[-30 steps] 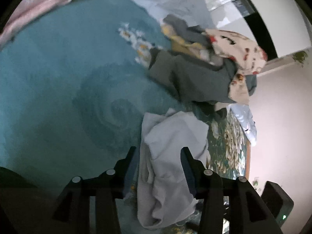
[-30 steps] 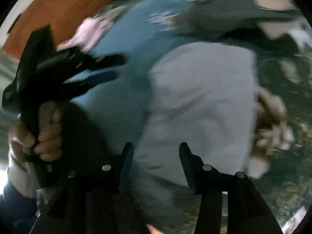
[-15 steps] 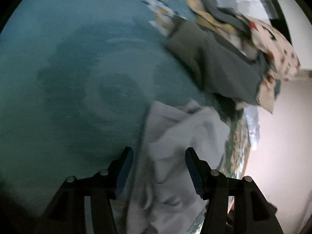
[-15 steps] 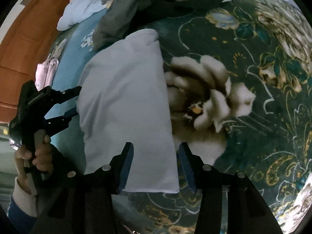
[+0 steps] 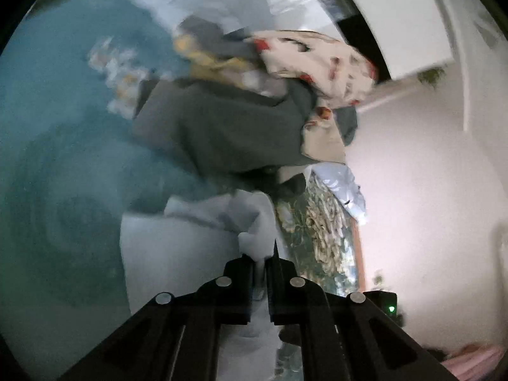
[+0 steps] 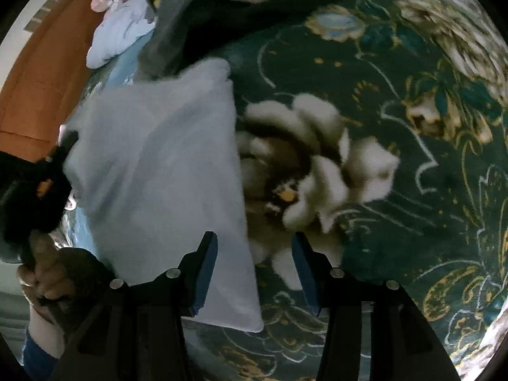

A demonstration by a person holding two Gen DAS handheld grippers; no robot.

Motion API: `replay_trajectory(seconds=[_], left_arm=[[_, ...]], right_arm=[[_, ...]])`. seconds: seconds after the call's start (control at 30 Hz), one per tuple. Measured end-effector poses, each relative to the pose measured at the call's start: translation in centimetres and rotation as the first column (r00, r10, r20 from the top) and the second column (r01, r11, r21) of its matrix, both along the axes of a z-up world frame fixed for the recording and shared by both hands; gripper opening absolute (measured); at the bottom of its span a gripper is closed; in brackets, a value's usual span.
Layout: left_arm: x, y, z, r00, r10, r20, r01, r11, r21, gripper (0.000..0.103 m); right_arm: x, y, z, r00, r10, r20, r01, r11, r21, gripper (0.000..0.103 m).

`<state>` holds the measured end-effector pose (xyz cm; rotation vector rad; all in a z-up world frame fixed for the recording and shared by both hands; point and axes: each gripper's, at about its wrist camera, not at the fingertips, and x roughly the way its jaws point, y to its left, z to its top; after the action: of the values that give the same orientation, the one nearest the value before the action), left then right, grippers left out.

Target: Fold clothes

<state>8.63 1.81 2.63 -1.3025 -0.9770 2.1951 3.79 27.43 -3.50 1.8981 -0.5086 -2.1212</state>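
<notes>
Left gripper (image 5: 261, 255), open half a second ago, now pinches the edge of one pale grey folded cloth garment (image 6: 158, 171) lying on a dark green floral bedspread (image 6: 397, 190). Right gripper (image 6: 254, 265) open, hovering above the garment's near edge. One unfolded clothes pile (image 5: 228, 120) behind.

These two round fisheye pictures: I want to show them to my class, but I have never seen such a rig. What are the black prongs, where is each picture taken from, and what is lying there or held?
There is no robot: a person holds a two-finger gripper in each hand, each with a camera looking along its fingers. The left-wrist view shows the left gripper closed on a fold of the pale grey garment. The right-wrist view shows the right gripper open above the same garment's edge, and the hand that holds the other gripper. The garment lies on a bed with a teal blanket and a dark green flowered blanket. Behind it sits a pile of unfolded clothes.
</notes>
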Motion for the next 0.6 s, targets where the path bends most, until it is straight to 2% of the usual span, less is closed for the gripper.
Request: replay_trajectory(seconds=[0.07,0.1,0.17,0.23,0.3,0.37,0.43,0.47,0.5,0.53,0.6], left_arm=[[-0.5,-0.5,-2.7,0.992,0.032,0.125,-0.024,0.998,-0.064,0.007],[-0.4,-1.1,-4.6,0.977,0.070,0.203,-0.054,0.995,-0.086,0.007],[-0.1,-2.5,-6.4,0.951,0.110,0.289,-0.097,0.994,-0.057,0.011],[-0.1,-3.1,-6.1,0.951,0.132,0.280,-0.131,0.991,-0.024,0.012],[0.0,-3.3,-5.4,0.956,0.151,0.253,-0.142,0.988,-0.053,0.027],[0.1,-3.7,-5.3,0.954,0.169,0.249,-0.159,0.985,-0.059,0.037],[0.1,-4.0,-5.4,0.947,0.193,0.257,-0.191,0.981,-0.035,0.038],[0.2,-4.4,-5.4,0.944,0.205,0.259,-0.205,0.978,-0.026,0.038],[0.3,-4.9,-5.4,0.941,0.216,0.261,-0.219,0.976,-0.018,0.039],[0.0,-5.6,-5.5,0.939,0.228,0.259,-0.234,0.972,-0.005,0.039],[0.3,-6.3,-5.4,0.937,0.241,0.253,-0.252,0.968,0.011,0.043]], right_arm=[[0.1,-0.1,-0.4,1.000,-0.001,0.013,0.002,1.000,-0.009,0.050],[0.3,-0.4,-0.6,1.000,0.006,0.020,-0.006,1.000,-0.012,0.050],[0.7,-1.0,-1.0,0.999,0.022,0.032,-0.022,1.000,-0.018,0.050],[1.1,-1.6,-1.4,0.998,0.038,0.044,-0.037,0.999,-0.025,0.051],[1.5,-2.1,-1.8,0.997,0.054,0.056,-0.052,0.998,-0.032,0.052],[1.9,-2.7,-2.2,0.995,0.070,0.068,-0.067,0.997,-0.039,0.052],[2.3,-3.4,-2.4,0.994,0.080,0.075,-0.077,0.996,-0.044,0.052],[2.4,-3.7,-2.3,0.994,0.081,0.074,-0.077,0.996,-0.052,0.049],[2.4,-3.9,-2.2,0.995,0.068,0.075,-0.062,0.995,-0.076,0.015],[2.5,-4.1,-2.1,0.996,0.055,0.076,-0.047,0.994,-0.099,0.007],[2.0,-3.6,-1.7,0.995,0.031,0.095,-0.018,0.990,-0.138,0.006]])
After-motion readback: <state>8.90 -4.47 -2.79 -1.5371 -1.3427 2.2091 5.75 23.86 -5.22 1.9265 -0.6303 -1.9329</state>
